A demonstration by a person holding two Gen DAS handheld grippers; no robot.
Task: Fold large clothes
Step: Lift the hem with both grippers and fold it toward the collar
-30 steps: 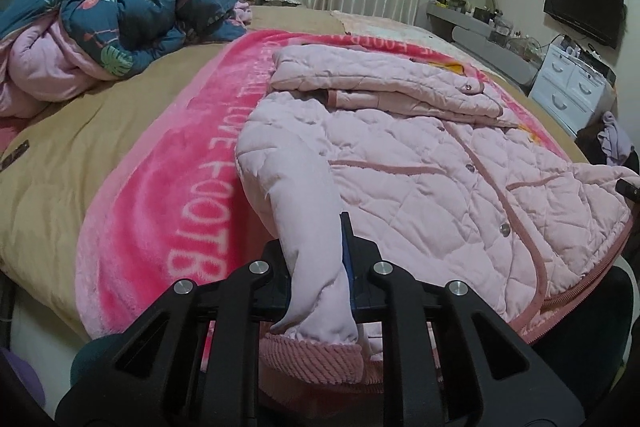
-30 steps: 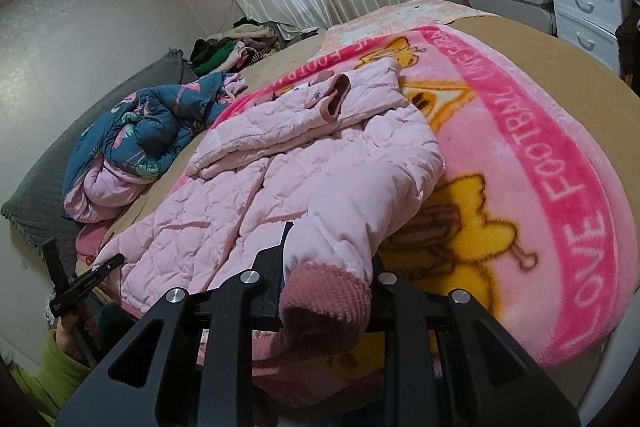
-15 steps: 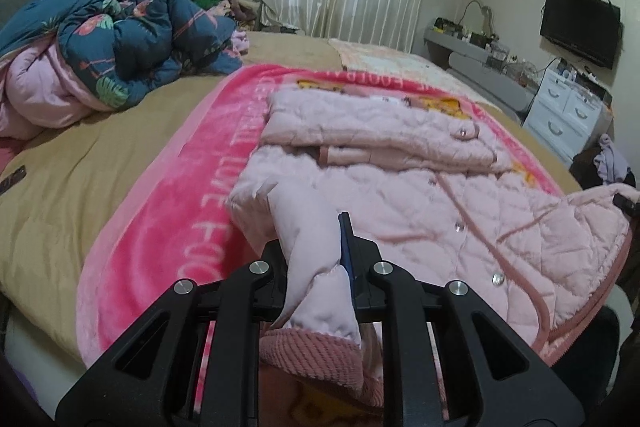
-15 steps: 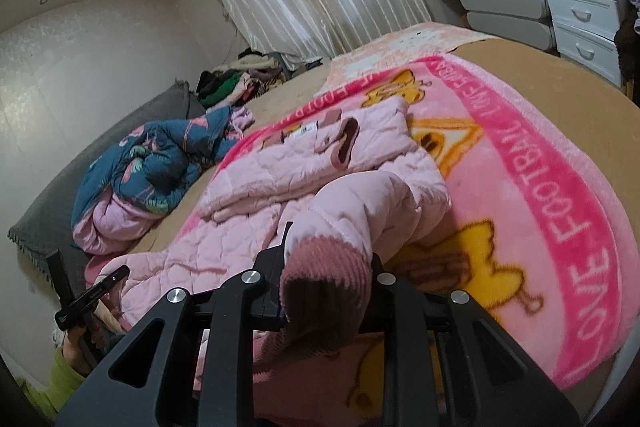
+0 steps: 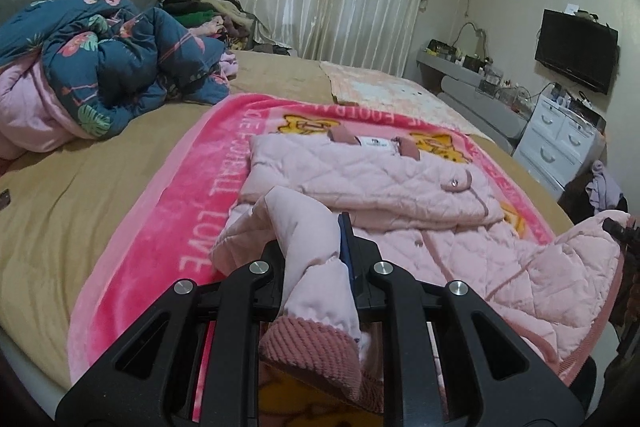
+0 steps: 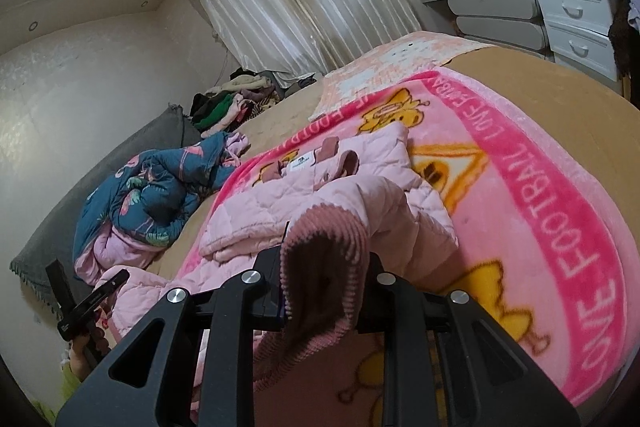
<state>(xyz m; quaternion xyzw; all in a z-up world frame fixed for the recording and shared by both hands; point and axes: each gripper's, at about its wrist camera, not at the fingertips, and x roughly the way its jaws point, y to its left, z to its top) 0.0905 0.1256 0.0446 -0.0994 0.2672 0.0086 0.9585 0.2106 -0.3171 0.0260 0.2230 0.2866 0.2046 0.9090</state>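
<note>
Two hand-held grippers each clamp one sleeve of a pale pink quilted jacket (image 5: pixel 400 187) that lies on a bright pink cartoon blanket (image 5: pixel 168 211) spread over the bed (image 5: pixel 80 187). The left hand-held gripper (image 5: pixel 316 259) is closed tight on the left sleeve just above its ribbed, darker rose cuff (image 5: pixel 312 355), which hangs below the jaws. The right hand-held gripper (image 6: pixel 324 267) is likewise nearly shut on the other sleeve at its ribbed cuff (image 6: pixel 324 259), the knit bunched between the pads. The jacket's diamond stitching, snap buttons, rose piping and white neck label (image 5: pixel 376 143) show; its collar end lies flat on the blanket, its sleeves raised. A crumpled navy floral duvet (image 5: pixel 112 67) lies well apart near the headboard.
</note>
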